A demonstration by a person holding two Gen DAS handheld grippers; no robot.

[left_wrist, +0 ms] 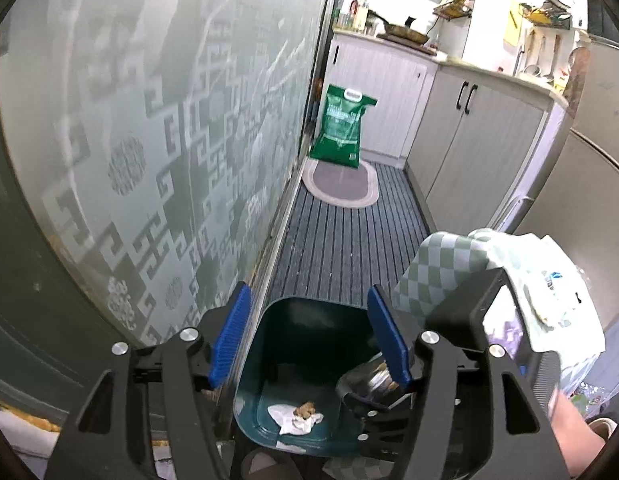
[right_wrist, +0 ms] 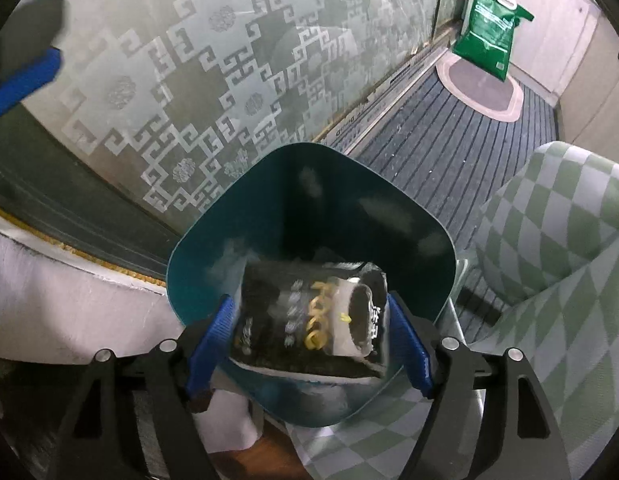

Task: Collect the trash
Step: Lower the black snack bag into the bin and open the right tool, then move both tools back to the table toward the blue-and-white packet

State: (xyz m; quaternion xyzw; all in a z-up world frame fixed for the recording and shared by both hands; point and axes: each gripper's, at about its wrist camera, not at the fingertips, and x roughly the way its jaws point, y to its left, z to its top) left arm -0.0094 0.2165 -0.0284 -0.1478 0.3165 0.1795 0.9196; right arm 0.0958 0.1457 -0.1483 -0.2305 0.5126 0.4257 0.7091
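A dark teal trash bin [left_wrist: 309,312] stands on the floor by a frosted glass door; it also shows in the right wrist view [right_wrist: 309,184]. A crumpled white tissue with brown scraps [left_wrist: 297,418] lies on its bottom. My left gripper [left_wrist: 309,340] is open and empty above the bin's mouth. My right gripper [right_wrist: 309,328] hangs over the bin with its blue pads spread wide around a black snack wrapper with gold lettering [right_wrist: 309,316], which looks blurred between the jaws. The right gripper also shows in the left wrist view [left_wrist: 373,384], reaching into the bin.
A patterned frosted glass door [left_wrist: 149,140] runs along the left. A green checked cushion [right_wrist: 549,260] sits right of the bin. A striped mat [left_wrist: 341,240], an oval rug [left_wrist: 341,184] and a green bag [left_wrist: 341,124] lie ahead. Kitchen cabinets [left_wrist: 469,140] line the right.
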